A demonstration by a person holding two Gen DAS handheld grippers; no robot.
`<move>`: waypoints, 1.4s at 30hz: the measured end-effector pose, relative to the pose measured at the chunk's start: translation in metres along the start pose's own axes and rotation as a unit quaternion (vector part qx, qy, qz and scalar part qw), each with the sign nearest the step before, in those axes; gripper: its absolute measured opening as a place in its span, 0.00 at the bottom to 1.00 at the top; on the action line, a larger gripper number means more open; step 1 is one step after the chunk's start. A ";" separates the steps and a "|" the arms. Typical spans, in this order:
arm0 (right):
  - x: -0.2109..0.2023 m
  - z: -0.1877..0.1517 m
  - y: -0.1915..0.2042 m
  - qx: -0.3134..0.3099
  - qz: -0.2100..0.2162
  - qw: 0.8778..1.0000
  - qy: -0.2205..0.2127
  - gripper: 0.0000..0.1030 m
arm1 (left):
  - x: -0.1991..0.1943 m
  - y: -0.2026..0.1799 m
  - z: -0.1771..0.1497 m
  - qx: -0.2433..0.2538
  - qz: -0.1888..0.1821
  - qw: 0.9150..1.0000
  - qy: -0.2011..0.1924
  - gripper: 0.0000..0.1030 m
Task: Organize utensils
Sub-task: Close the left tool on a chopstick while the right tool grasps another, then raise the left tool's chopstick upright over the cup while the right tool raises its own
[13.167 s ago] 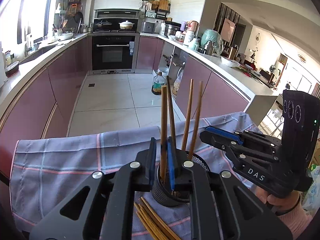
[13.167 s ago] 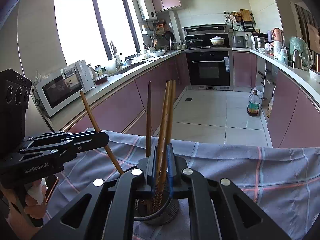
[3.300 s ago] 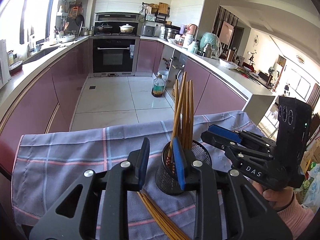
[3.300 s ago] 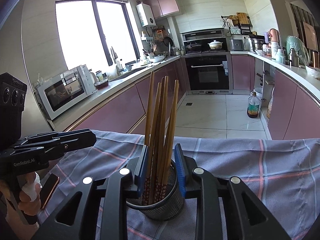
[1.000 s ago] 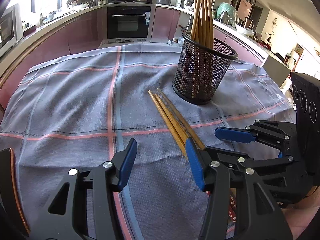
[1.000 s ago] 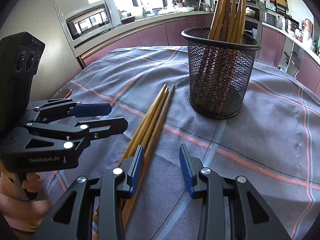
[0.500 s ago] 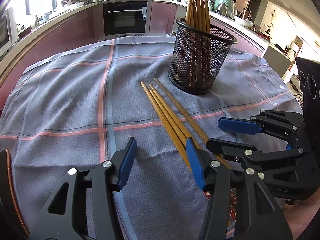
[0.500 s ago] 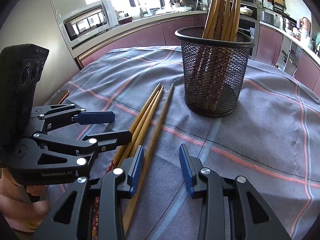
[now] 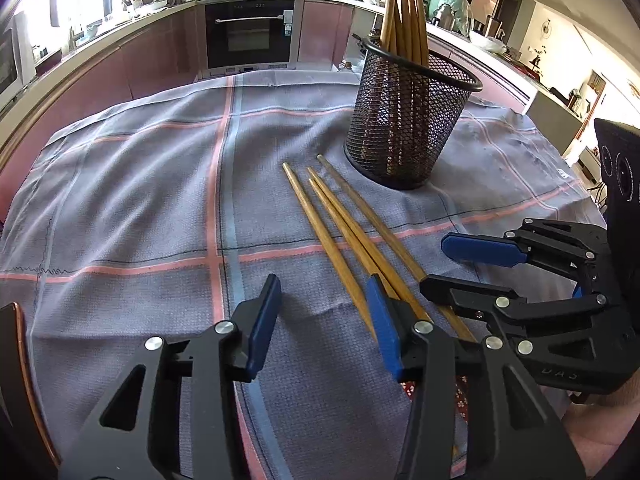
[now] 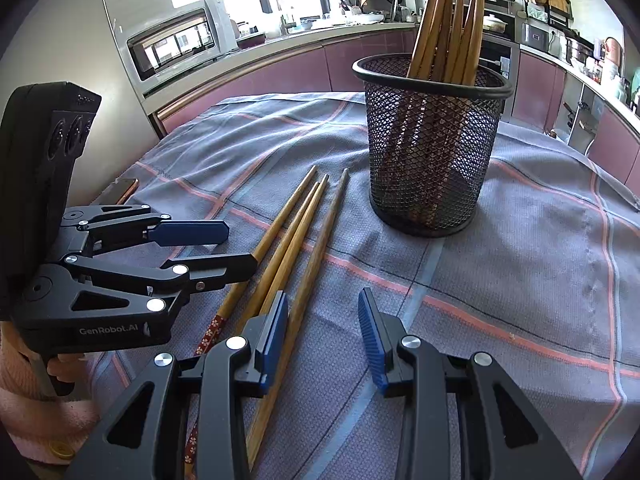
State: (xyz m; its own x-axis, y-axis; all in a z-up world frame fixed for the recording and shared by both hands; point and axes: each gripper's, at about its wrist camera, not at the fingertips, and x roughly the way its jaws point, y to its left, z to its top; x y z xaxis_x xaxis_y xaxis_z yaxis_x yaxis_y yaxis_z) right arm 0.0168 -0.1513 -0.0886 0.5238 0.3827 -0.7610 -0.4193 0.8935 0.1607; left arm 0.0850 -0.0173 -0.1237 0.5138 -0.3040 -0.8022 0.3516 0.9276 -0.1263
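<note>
Three loose chopsticks [image 9: 352,228] lie flat on the checked cloth [image 9: 132,184], side by side and almost touching. In the left wrist view they run from about 12 o'clock, close to the cup, down toward 5 o'clock, where they slip under the grippers. One of them has a red end with small flowers [image 10: 211,330].

A black mesh cup [image 9: 404,120] stands upright on the cloth, just beside the far tips of the loose sticks. In the left wrist view it sits at about 1 o'clock. More chopsticks [image 10: 448,24] stand in it, leaning together with their thin ends up.

The left gripper [image 9: 322,320] hangs low over the cloth. Its jaws are apart and closing a little. Only bare cloth shows between its blue pads [image 9: 264,320]. The right pad is just beside the nearest stick, and I cannot tell if it touches.

The right gripper [image 10: 322,332] is also spread apart and pinches nothing. Its left pad sits over the loose sticks, and the gap between its pads shows only cloth. In the left wrist view it comes in from 3 o'clock, with its lower finger over the sticks.

A hand in a pink sleeve [image 10: 24,404] holds the left gripper's handle. A phone [image 10: 124,190] lies at the cloth's edge, at about 9 o'clock in the right wrist view.
</note>
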 end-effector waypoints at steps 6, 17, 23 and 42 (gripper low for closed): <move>0.006 0.006 0.002 -0.007 -0.008 1.000 0.000 0.33 | 0.004 -0.001 0.005 0.002 0.008 1.000 0.002 0.40; 0.023 0.024 0.010 -0.022 -0.026 0.999 0.006 0.25 | 0.010 0.000 0.013 0.000 0.013 1.000 0.007 0.27; 0.029 0.031 0.009 -0.018 -0.030 0.999 0.006 0.14 | 0.014 0.004 0.019 -0.009 0.019 1.000 0.009 0.16; 0.005 0.028 0.001 0.002 0.012 1.000 -0.021 0.05 | 0.004 0.016 0.017 -0.050 0.010 0.999 -0.006 0.07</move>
State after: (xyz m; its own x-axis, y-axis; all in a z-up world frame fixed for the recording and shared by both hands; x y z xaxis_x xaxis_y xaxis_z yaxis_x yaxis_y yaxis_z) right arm 0.0395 -0.1423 -0.0747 0.5441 0.4141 -0.7297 -0.4302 0.8844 0.1812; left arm 0.1057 -0.0071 -0.1192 0.5290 -0.2876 -0.7984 0.2613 0.9503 -0.1692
